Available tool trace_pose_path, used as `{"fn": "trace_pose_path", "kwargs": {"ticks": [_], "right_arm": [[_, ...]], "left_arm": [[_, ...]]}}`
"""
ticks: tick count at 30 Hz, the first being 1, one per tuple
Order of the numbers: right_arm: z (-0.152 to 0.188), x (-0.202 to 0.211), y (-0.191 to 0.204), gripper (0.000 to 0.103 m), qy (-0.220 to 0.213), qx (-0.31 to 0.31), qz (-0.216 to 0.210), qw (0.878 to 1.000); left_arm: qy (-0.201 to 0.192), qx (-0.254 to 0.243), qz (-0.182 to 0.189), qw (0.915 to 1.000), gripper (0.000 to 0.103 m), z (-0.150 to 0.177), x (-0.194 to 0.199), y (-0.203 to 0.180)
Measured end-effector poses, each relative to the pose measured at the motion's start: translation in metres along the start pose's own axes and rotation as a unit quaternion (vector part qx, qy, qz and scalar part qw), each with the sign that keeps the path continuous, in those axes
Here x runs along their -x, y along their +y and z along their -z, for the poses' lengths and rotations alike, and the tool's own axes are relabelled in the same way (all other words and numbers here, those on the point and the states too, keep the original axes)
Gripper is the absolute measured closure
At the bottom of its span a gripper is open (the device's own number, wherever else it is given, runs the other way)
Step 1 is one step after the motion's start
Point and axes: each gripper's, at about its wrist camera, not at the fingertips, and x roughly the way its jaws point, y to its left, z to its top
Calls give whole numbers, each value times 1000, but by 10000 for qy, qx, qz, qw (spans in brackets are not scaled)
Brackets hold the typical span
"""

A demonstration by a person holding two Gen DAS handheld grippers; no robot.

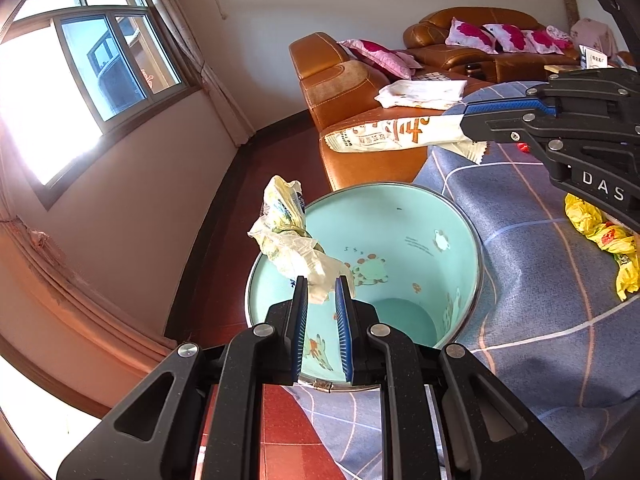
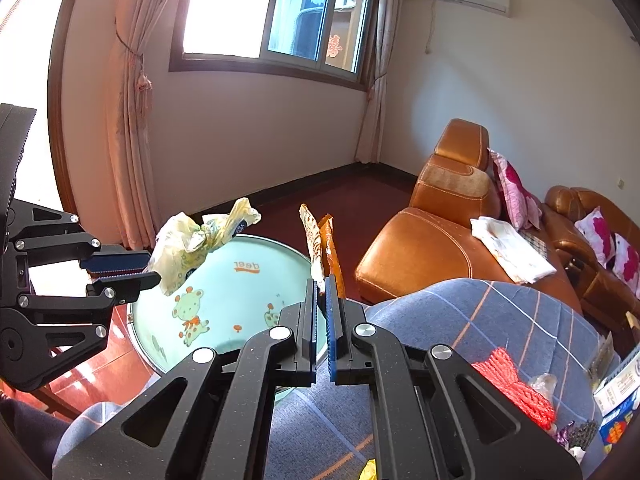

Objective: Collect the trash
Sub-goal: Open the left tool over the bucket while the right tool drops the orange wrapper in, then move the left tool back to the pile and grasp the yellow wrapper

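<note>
The left tongs (image 1: pixel 322 294) are nearly closed, pinching a crumpled pale plastic bag (image 1: pixel 288 236) that hangs over the near rim of the mint-green bin (image 1: pixel 440 216), above its open mouth. The right tongs (image 2: pixel 321 292) are clamped almost fully together on a long printed snack wrapper (image 2: pixel 316 240), which sticks out beyond the bin's far rim toward the orange leather sofa (image 2: pixel 424 252). The bin stands on the red floor (image 1: pixel 280 424) against the edge of a blue checked cloth (image 1: pixel 540 280) covering a surface beside it. On that cloth lie a yellow crumpled wrapper (image 1: pixel 600 236), a red mesh net (image 2: pixel 516 388) and some small boxes (image 2: pixel 616 396) at its right edge. A folded white cloth (image 2: pixel 512 252) rests on the sofa seat.
</note>
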Motion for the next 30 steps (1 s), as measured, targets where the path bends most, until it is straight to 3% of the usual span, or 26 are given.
{"fn": "trace_pose_path", "kwargs": {"ticks": [4,6,9,12,30], "right_arm": [[0,0,2,98,2,43,-34,10000],[0,0,3,98,23,59,-81,9999],[1,-2,4,96,53,41,-211,9998],[1,-4,3,81,82,-5,-234,9997],[4,-2,5,77,73,-30,-159,9998]], "left_arm": [[6,25,33,10000,84,-1,-1,2],[3,67,21,10000,69,-2,0,4],[-24,50,2,10000,67,-5,1,3],[-33,52,-22,10000,62,-4,1,2],[-26,119,-86,9999,61,-2,-2,5]]}}
